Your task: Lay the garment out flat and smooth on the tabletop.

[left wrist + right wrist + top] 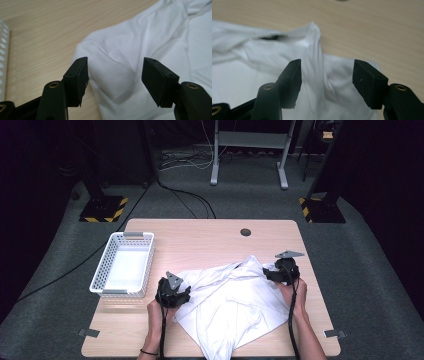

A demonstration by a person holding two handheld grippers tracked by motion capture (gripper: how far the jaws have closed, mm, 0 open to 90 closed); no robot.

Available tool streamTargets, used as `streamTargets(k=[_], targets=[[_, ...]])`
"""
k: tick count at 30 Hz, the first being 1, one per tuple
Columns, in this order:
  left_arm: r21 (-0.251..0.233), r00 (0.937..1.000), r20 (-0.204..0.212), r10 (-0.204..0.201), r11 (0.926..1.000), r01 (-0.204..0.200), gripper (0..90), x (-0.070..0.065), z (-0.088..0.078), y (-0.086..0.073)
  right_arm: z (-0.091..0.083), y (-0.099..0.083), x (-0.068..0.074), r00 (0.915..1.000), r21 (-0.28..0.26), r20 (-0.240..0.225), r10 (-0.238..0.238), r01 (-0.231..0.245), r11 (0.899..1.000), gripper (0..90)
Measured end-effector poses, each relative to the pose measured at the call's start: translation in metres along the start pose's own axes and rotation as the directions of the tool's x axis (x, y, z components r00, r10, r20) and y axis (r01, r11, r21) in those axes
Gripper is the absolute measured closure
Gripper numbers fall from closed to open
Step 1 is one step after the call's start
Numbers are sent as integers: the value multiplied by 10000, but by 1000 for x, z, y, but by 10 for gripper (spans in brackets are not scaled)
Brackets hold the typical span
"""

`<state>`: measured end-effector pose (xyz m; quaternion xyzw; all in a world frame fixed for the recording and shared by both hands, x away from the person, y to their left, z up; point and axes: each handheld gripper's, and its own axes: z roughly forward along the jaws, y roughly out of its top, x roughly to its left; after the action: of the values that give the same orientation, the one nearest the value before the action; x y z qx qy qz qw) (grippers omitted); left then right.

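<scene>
A: State the position of the white garment (230,305).

B: It lies crumpled on the wooden table (210,237), right of centre, its lower edge reaching the near edge of the table. A raised ridge of cloth runs across its upper part, ending in a peak at the far side.

A: Left gripper (174,292)?

B: It sits at the garment's left edge. In the left gripper view its two black jaws stand apart, with a fold of the white cloth between them; the pads do not press on the fabric.

A: Right gripper (285,270)?

B: It sits at the garment's upper right corner. In the right gripper view the jaws also stand apart, with the upright ridge of cloth between them and unclamped.

A: Surroundings?

B: A white perforated basket (107,265) stands on the table's left side, just beside the left gripper and apart from the garment. A dark round hole (245,232) sits near the far edge of the table. Grey carpet (60,270) surrounds the table.
</scene>
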<state>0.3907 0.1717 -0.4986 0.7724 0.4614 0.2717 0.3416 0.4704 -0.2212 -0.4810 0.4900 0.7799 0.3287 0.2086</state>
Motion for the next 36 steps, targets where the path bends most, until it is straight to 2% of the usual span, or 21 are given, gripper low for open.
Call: streamTargets(k=[1, 2, 5, 9, 10, 11, 12, 13, 16, 18, 20, 21, 25, 26, 28, 29, 32, 34, 36], targets=[[41, 9995, 193, 252, 9997, -252, 384, -7, 2, 1, 2, -7, -2, 10000, 179, -61, 3, -1, 9998, 373], [41, 9995, 193, 252, 9997, -252, 387, -7, 2, 1, 3, -12, -2, 10000, 213, -90, -29, 31, 9998, 377], [4, 9960, 527, 726, 9974, -727, 399, -16, 7, 9, 4, -19, 0, 9999, 213, -22, -136, 137, 9997, 383], [379, 9874, 543, 1485, 9879, -1507, 456, -27, 25, 21, 11, -21, 2, 9989, 214, 403, -222, 214, 9995, 496], [440, 9850, 597, 1622, 9853, -1649, 516, -28, 29, 22, 13, -21, 3, 9984, 265, 527, -218, 204, 9994, 547], [615, 9834, 675, 1682, 9831, -1723, 538, -28, 33, 22, 14, -21, 4, 9981, 270, 569, -231, 216, 9994, 588], [920, 9837, 736, 1640, 9811, -1705, 569, -28, 40, 22, 16, -21, 4, 9979, 242, 586, -273, 259, 9994, 630], [987, 9844, 744, 1596, 9811, -1666, 628, -27, 43, 22, 17, -20, 6, 9976, 271, 625, -284, 267, 9993, 702], [888, 9914, 735, 1084, 9894, -1147, 789, -19, 44, 20, 15, -20, 8, 9981, 78, 550, -282, 278, 9996, 815], [879, 9917, 759, 1033, 9900, -1099, 860, -16, 43, 18, 10, -20, 10, 9978, -141, 570, -351, 359, 9993, 857], [870, 9915, 714, 1089, 9896, -1150, 876, -15, 43, 18, 3, -21, 13, 9983, -472, 454, -378, 399, 9981, 880], [845, 9908, 670, 1174, 9888, -1229, 876, -15, 42, 18, 3, -21, 13, 9983, -472, 454, -378, 399, 9981, 880], [263, 9940, 668, 865, 9957, -884, 880, -12, 27, 16, -14, -27, 21, 9995, -1120, 223, -217, 241, 9934, 883], [263, 9940, 668, 865, 9957, -884, 880, -12, 27, 16, -19, -30, 24, 9994, -1204, 237, -259, 285, 9923, 884], [-114, 9949, 678, 748, 9972, -742, 880, -9, 12, 13, -25, -34, 27, 9992, -1326, 266, -308, 341, 9906, 884], [-408, 9958, 693, 596, 9975, -569, 879, -5, -1, 11, -38, -40, 32, 9990, -1552, 262, -352, 389, 9871, 884], [-781, 9967, 670, 455, 9961, -402, 879, 3, -19, 12, -60, -46, 37, 9992, -2009, 269, -294, 343, 9790, 884], [-934, 9973, 622, 389, 9951, -330, 879, 7, -24, 15, -75, -46, 42, 9987, -2325, 335, -380, 448, 9716, 884], [-996, 9982, 467, 380, 9945, -332, 879, 14, -23, 24, -82, -40, 43, 9974, -2409, 454, -557, 650, 9684, 884]])
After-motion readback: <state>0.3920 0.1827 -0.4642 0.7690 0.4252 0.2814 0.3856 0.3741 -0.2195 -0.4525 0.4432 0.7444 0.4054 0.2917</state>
